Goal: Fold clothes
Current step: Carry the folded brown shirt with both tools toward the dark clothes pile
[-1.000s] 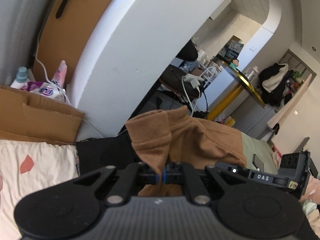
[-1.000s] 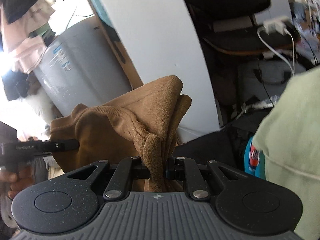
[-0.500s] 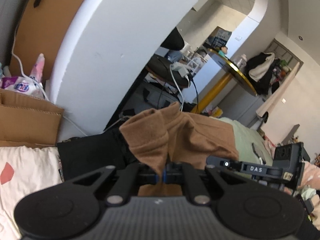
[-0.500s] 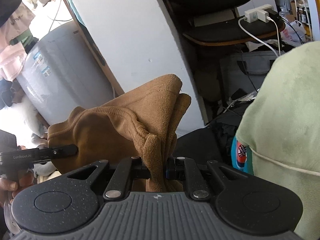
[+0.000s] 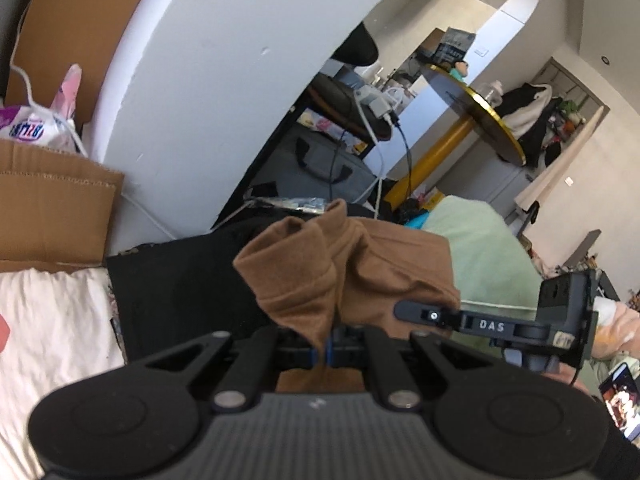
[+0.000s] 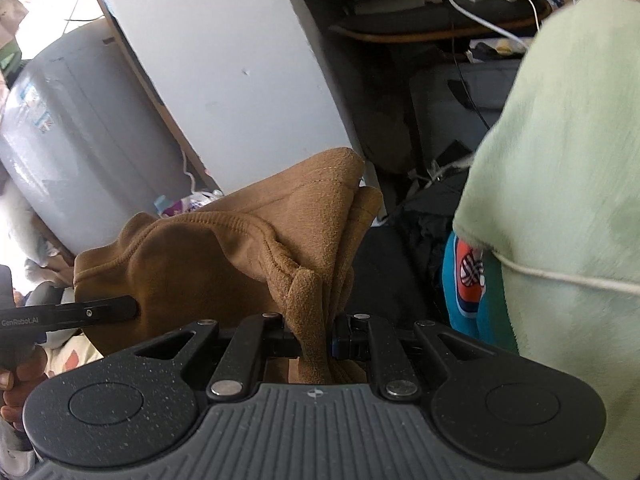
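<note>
Your left gripper point(image 5: 323, 354) is clamping the near left edge of a soft brown fleece garment point(image 5: 352, 276); your right gripper point(image 6: 316, 340) is clamping its right edge, a pale green fleece blanket point(image 6: 560, 184) lying further right.

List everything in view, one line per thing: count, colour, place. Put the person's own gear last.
garment: one, brown, bunched and held up between both claws
blanket: one, pale green, right of the garment
black fabric: one, dark, beneath the garment
sheet: one, cream with red spots, lower left
cardboard box: one, brown, left
round table: one, dark top with gold rim, yellow leg, background
left claw: one, black, shut on the garment
right claw: one, black, shut on the garment
</note>
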Motion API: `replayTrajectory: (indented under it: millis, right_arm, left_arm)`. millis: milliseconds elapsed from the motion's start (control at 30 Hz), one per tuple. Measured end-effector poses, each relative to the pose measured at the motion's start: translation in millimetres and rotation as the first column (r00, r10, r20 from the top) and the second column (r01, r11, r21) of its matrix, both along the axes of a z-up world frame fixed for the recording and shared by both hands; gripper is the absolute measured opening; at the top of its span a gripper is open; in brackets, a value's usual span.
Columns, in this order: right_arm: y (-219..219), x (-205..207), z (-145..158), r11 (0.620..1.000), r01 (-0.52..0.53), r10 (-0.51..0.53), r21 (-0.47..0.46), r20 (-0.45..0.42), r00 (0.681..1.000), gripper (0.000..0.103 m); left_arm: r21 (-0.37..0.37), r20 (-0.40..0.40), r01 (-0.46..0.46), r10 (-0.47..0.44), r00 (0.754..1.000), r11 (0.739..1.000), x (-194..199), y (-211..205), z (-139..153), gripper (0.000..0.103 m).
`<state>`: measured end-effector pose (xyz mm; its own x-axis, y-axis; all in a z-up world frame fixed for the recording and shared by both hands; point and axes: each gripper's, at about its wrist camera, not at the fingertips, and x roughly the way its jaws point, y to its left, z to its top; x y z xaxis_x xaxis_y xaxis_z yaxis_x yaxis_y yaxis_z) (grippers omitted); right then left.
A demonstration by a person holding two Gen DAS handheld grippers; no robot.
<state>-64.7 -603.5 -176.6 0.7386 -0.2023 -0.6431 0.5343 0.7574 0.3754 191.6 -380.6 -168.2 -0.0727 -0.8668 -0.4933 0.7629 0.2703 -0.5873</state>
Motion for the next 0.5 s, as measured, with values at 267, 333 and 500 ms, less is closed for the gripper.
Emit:
replayTrajectory:
  millis: [267,333,500]
  right_arm:
    - [-10.6,20.8,-28.3,1.000,-0.006,0.005,-0.022,-0.038,0.999,0.012]
    - [-15.1,24.9,-32.4,1.000,-0.005,0.004,-0.025,-0.041,0.999,0.012]
    - [-29.0,36.0,-40.9,0.999,-0.001,-0.001,-0.036,-0.049,0.999,0.012]
  left_arm:
    - [0.029,-0.014,-0.015,0.015,1.000,0.999,21.2,-15.5,-29.3,0.004]
    - [0.032,-0.015,-0.021,0.021,1.000,0.999,26.1,-19.1,-33.5,0.004]
    - [0.043,-0.017,-0.034,0.035,0.999,0.998,40.0,-28.5,-42.7,0.004]
